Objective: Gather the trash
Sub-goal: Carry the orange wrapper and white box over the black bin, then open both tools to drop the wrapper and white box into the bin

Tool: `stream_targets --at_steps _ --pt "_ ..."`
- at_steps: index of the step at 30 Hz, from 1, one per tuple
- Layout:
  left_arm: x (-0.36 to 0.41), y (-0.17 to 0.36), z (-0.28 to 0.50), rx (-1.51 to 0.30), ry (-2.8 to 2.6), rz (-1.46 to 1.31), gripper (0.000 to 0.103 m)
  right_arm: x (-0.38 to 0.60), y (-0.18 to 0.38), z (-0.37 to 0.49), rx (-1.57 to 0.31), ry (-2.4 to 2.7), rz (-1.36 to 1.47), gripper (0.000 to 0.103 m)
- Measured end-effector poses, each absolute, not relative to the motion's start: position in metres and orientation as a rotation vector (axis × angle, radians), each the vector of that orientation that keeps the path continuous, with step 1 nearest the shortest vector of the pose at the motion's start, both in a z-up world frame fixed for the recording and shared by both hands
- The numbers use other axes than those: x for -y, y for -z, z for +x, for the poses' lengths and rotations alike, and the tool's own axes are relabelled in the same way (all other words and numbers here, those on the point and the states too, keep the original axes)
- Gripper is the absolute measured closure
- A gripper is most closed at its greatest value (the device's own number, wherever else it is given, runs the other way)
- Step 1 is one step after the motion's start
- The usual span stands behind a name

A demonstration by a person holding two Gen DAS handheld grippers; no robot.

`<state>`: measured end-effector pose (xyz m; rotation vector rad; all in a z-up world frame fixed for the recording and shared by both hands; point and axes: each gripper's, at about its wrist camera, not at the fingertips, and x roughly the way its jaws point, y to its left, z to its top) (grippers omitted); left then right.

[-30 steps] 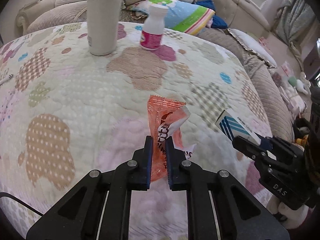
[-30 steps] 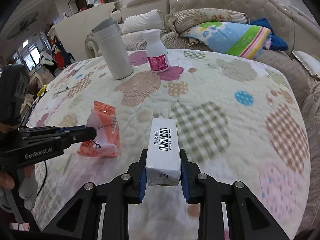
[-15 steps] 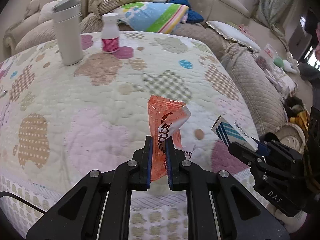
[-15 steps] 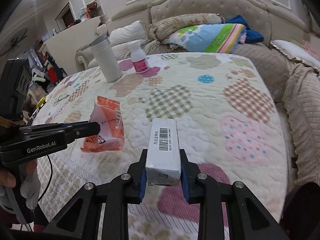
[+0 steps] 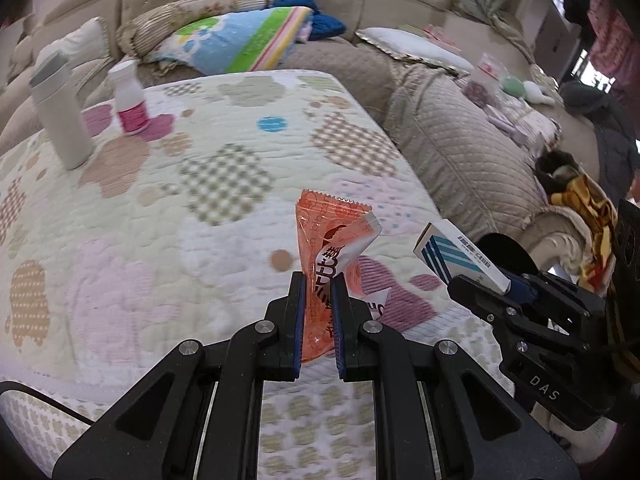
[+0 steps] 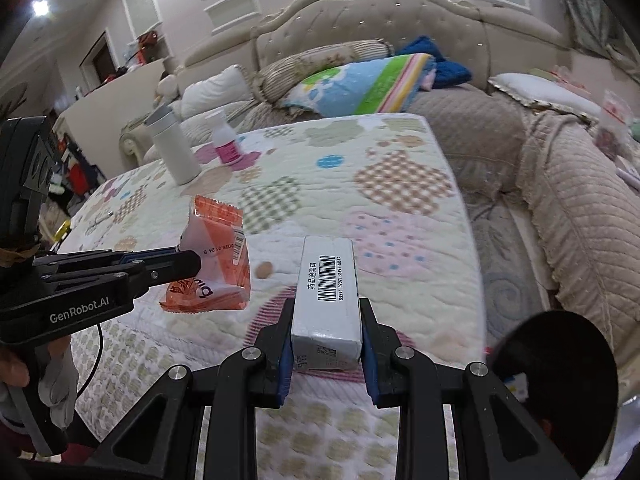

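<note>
My left gripper (image 5: 318,280) is shut on an orange snack wrapper (image 5: 326,240) and holds it above the near edge of the quilted table (image 5: 200,216). The wrapper also shows in the right wrist view (image 6: 218,256), with the left gripper (image 6: 192,262) at its left. My right gripper (image 6: 326,308) is shut on a white medicine box (image 6: 328,280) with a barcode. The box shows in the left wrist view (image 5: 456,258), with blue stripes, held by the right gripper (image 5: 476,284). A dark round bin opening (image 6: 556,384) lies at the lower right, partly seen.
A white thermos (image 5: 60,116) and a small white bottle with a pink label (image 5: 130,100) stand at the table's far left. A sofa with cushions (image 5: 452,152) wraps the far and right sides. A colourful blanket (image 5: 240,40) lies on it.
Both grippers have pulled back from the table toward its near right corner, each still holding its item. The thermos and bottle now look farther away, and the dark bin has come into view.
</note>
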<state>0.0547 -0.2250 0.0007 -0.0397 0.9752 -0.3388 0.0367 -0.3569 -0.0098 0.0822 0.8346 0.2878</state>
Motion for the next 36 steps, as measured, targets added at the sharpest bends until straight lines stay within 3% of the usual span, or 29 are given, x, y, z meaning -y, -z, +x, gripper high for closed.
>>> stream_targets --at_steps 36 --pt "0.401 0.013 0.045 -1.045 0.627 0.091 0.093 0.516 0.023 -0.023 -0.848 0.022 0.23 0.076"
